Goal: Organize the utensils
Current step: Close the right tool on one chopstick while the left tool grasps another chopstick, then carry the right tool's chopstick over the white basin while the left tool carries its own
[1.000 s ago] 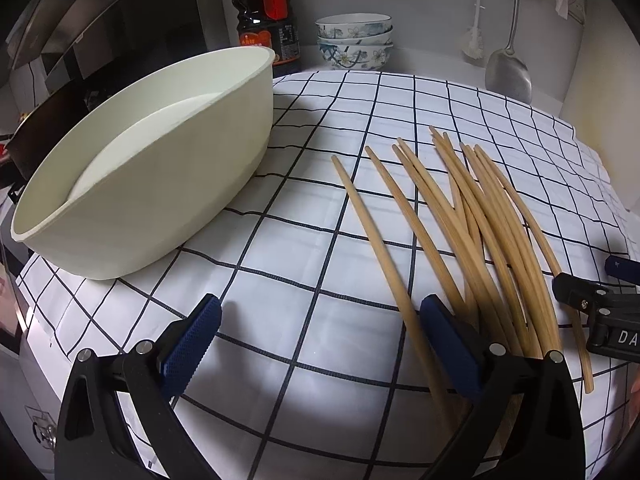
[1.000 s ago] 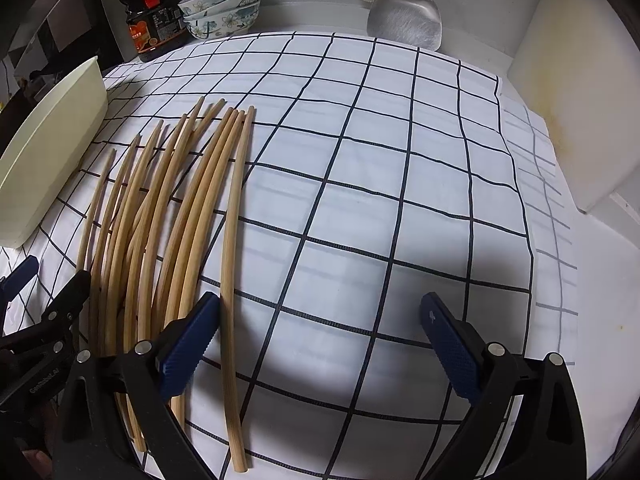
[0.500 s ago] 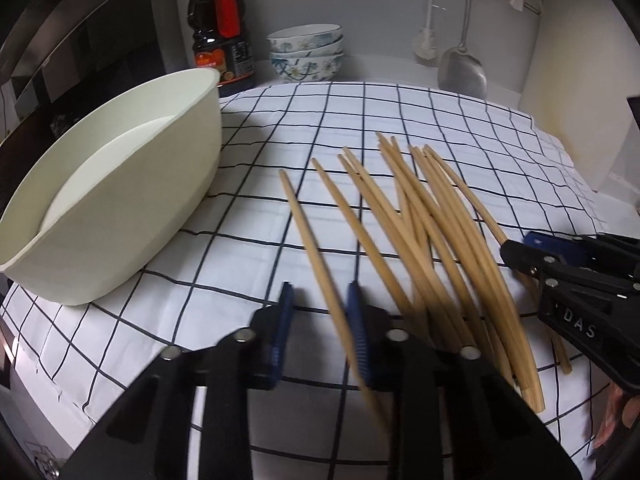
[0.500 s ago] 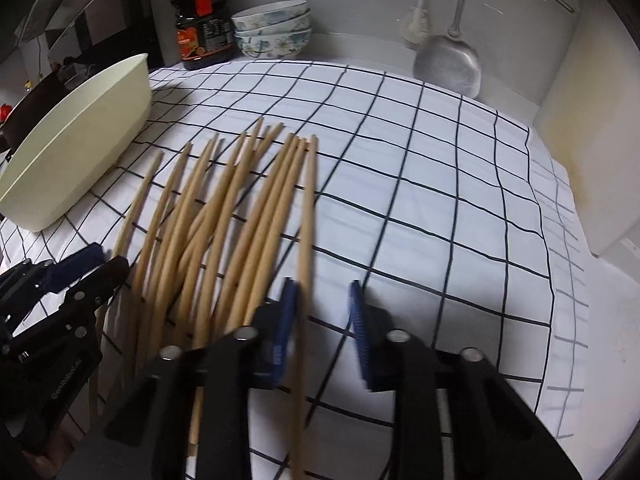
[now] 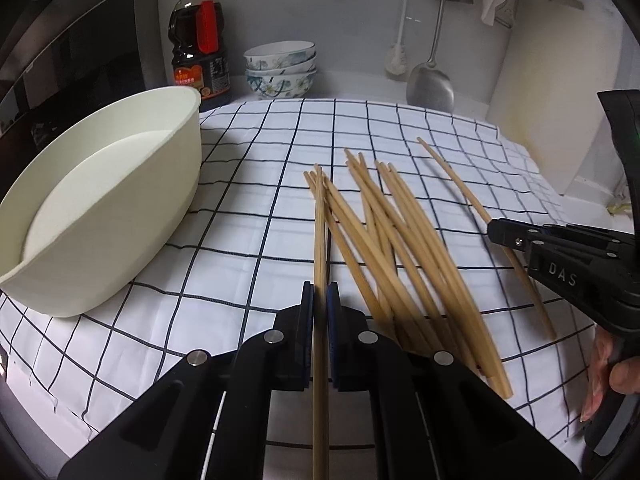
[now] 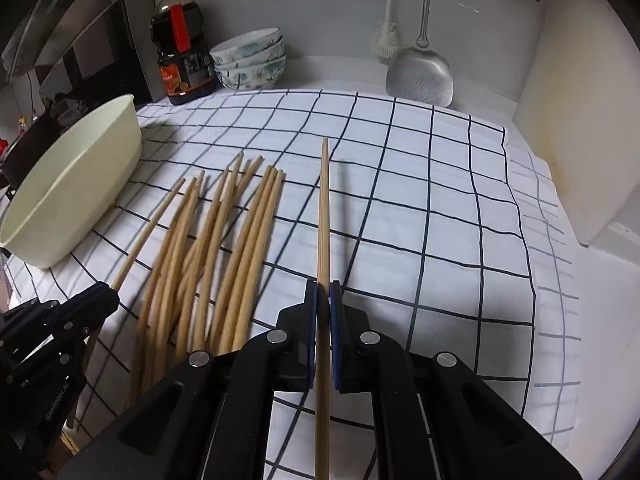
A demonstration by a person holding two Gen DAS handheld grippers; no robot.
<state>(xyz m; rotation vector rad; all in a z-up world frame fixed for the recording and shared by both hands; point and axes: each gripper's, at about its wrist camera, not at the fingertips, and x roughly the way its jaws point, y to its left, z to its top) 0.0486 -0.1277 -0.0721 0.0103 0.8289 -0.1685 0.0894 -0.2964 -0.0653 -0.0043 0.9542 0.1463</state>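
A: Left wrist view first. What can't you make out?

B: The near end of the chopstick [image 5: 320,240] in the left gripper [image 5: 320,304] runs off the bottom edge. The right gripper [image 5: 504,234] enters from the right, its pads hidden, and only fingertips of the hand [image 5: 608,384] show.

A: And the jaws?

B: Pressed onto that one chopstick, which runs straight ahead between the blue pads. The loose chopsticks [image 5: 400,248] fan out just right of the jaws on the checked cloth [image 5: 248,216]; the cream basin [image 5: 120,208] sits ahead to the left.

A: Right wrist view?

B: Here too the near end is cut off. The right gripper [image 6: 323,300] pinches a second chopstick [image 6: 323,220] pointing straight ahead. The pile [image 6: 224,260] lies left of the jaws, its near ends hidden behind the gripper bodies.
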